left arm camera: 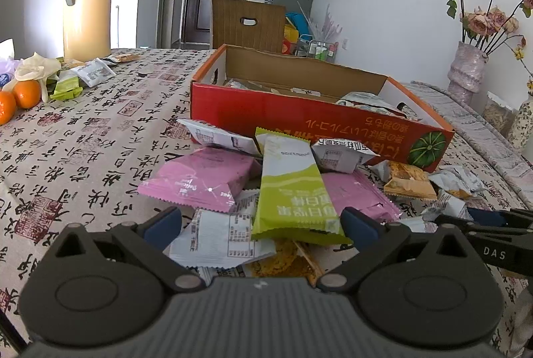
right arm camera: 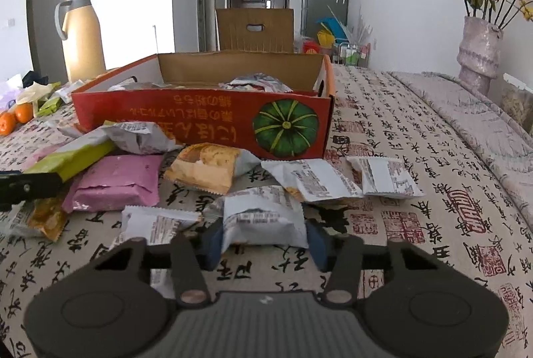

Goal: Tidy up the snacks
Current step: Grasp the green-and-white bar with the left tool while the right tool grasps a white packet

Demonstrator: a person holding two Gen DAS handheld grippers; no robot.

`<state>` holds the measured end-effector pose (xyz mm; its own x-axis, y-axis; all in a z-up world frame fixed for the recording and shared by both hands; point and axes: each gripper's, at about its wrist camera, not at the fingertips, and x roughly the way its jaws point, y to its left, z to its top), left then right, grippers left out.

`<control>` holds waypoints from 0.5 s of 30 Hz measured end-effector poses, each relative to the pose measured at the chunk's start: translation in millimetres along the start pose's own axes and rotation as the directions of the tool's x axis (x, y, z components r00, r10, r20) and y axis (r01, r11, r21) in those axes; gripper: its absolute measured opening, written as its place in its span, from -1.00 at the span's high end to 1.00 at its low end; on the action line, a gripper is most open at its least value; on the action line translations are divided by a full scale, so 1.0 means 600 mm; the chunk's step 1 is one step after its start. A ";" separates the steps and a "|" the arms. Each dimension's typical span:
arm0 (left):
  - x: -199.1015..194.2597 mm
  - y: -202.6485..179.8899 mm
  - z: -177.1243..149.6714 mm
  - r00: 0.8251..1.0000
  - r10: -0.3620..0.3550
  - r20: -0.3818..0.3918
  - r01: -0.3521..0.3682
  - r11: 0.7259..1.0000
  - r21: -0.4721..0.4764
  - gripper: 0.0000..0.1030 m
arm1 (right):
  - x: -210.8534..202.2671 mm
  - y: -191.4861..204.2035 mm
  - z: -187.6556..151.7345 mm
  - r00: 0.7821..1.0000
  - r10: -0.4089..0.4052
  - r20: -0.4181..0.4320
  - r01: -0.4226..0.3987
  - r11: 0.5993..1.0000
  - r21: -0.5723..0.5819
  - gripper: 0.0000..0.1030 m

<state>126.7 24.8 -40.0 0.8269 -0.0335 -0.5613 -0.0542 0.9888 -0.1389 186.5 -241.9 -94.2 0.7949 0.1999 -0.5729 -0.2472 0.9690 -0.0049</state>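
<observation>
A: Left wrist view first. What do the tongs show?
B: The left gripper point(left arm camera: 261, 226) stands wide, its blue pads either side of a green snack bar point(left arm camera: 288, 188) that lies on the heap; neither pad presses it. A pink packet point(left arm camera: 200, 179) sits at ten o'clock from the bar, a white packet point(left arm camera: 220, 238) at seven o'clock.
A: And the box?
B: The red cardboard box point(left arm camera: 299, 111) lies at twelve o'clock, open-topped, with packets inside. Two oranges point(left arm camera: 16, 98) rest far off at nine o'clock, a yellow thermos jug point(left arm camera: 87, 1) at eleven.
A: Right wrist view?
B: The right gripper point(right arm camera: 263, 239) is narrow, its pads pinching a white-grey snack packet point(right arm camera: 263, 218) that lies on the calligraphy tablecloth point(right arm camera: 416, 158). The box point(right arm camera: 200, 115) stands beyond at twelve o'clock, an orange packet point(right arm camera: 206, 166) between them.
</observation>
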 end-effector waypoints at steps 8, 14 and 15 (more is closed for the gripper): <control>0.000 0.001 -0.001 1.000 -0.006 -0.004 0.006 1.000 -0.007 -1.00 | -0.025 0.007 -0.009 0.994 -0.012 0.112 0.014 1.000 -0.014 0.21; -0.005 -0.002 0.001 1.000 0.001 -0.008 -0.001 1.000 0.004 -1.00 | -0.035 0.000 -0.011 0.988 -0.016 0.152 0.014 1.000 0.012 0.21; -0.009 -0.005 0.003 1.000 0.000 -0.012 0.000 1.000 0.011 -1.00 | -0.036 -0.001 -0.012 0.987 -0.015 0.158 0.013 1.000 0.015 0.21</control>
<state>123.5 22.5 -35.3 0.8199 -0.0351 -0.5715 -0.0479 0.9904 -0.1295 165.5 -247.8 -87.6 0.8761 0.2061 -0.4359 -0.2290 0.9734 0.0001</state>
